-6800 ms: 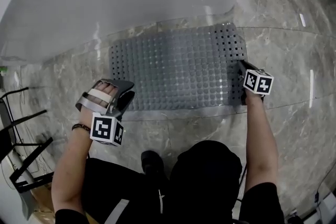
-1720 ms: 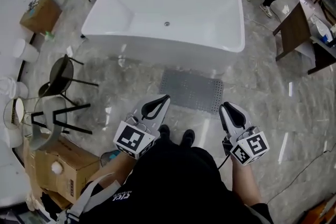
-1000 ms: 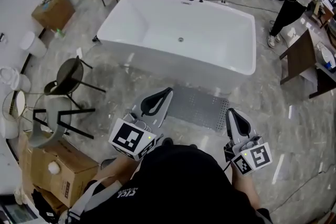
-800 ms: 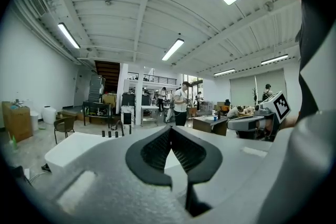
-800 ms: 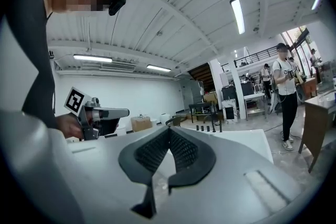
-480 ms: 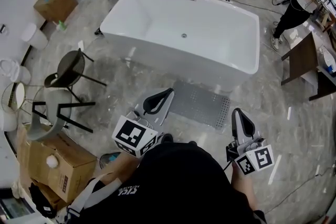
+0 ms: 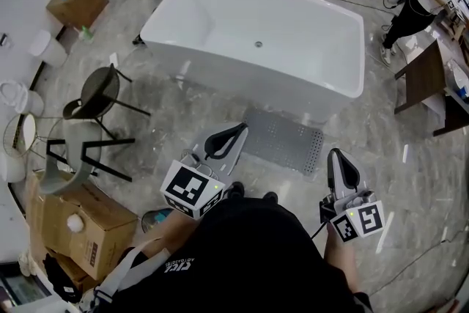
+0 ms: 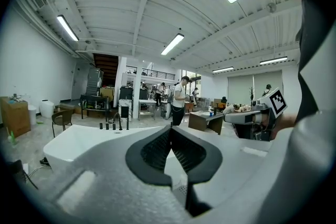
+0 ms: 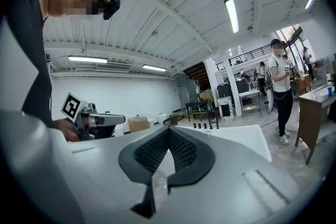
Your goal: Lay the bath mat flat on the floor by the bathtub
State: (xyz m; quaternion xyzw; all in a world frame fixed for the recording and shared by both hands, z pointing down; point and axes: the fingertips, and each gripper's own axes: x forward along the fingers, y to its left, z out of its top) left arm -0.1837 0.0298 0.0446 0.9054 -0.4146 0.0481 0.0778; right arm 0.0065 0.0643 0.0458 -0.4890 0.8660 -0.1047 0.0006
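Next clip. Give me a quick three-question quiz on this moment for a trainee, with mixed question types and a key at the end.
1. True or false: the bath mat lies flat on the floor beside the bathtub.
2. Pick one. The left tool is: A) open and empty, B) shut and empty, C) shut on the mat.
3. Fill in: the right tool is shut and holds ____.
Key: 1 true; 2 B; 3 nothing.
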